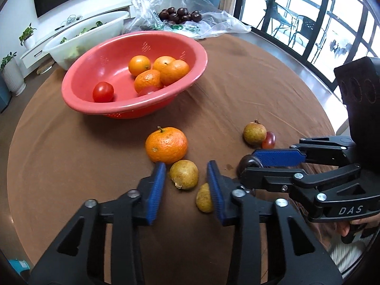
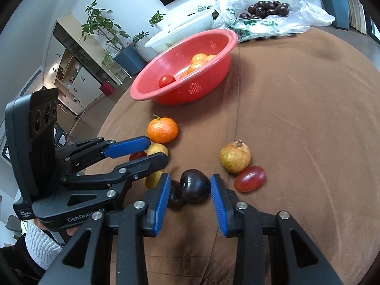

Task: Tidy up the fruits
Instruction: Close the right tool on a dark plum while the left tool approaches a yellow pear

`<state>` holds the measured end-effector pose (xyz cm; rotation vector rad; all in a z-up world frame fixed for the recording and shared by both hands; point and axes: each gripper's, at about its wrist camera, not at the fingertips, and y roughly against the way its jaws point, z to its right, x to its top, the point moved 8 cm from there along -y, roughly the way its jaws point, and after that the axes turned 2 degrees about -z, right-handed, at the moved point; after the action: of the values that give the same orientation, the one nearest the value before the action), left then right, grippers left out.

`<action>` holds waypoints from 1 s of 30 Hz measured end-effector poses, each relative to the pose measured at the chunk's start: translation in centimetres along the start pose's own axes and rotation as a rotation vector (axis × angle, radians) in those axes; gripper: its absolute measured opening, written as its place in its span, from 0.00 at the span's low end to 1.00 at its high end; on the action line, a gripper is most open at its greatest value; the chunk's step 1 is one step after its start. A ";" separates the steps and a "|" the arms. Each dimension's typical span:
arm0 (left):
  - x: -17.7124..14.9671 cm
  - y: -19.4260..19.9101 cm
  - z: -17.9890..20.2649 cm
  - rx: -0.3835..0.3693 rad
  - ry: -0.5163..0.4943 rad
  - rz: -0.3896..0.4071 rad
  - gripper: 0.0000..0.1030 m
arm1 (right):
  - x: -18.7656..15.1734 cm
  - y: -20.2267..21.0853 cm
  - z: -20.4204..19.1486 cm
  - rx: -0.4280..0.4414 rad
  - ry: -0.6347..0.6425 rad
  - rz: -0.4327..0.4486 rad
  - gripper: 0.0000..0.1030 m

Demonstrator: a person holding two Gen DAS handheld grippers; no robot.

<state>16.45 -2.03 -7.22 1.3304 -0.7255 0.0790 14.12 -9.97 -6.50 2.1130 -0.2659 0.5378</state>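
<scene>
Right hand-held gripper point(image 2: 190, 185): pads either side of a dark plum point(image 2: 195, 186), grip uncertain. Left hand-held gripper point(image 1: 186, 172): spread, a brown fruit point(image 1: 184, 174) between its pads. Basin point(image 1: 78, 76) beyond.

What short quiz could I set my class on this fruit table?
1. True or false: the bowl holds only oranges.
2. What lies between the fingers of the left claw? A: a plum. B: a brown fruit. C: a grape.
3. How many oranges lie on the table, outside the bowl?

Key:
1. False: a tomato is in there too.
2. B; the pads do not press on it.
3. One, the loose orange just beyond the brown fruit.
</scene>
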 end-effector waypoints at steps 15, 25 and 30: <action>-0.4 0.8 -0.2 0.011 -0.015 0.008 0.21 | 0.0 0.2 0.5 0.032 -0.030 -0.002 0.34; -0.7 1.9 -0.3 -0.011 -0.004 0.019 0.16 | 0.0 0.6 0.7 0.064 -0.064 0.005 0.31; -1.1 1.3 0.1 0.033 -0.038 0.002 0.16 | -0.3 0.1 0.3 0.021 -0.019 -0.015 0.31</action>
<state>14.95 -1.38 -6.69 1.3655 -0.7609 0.0672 13.85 -10.31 -6.71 2.1398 -0.2560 0.5145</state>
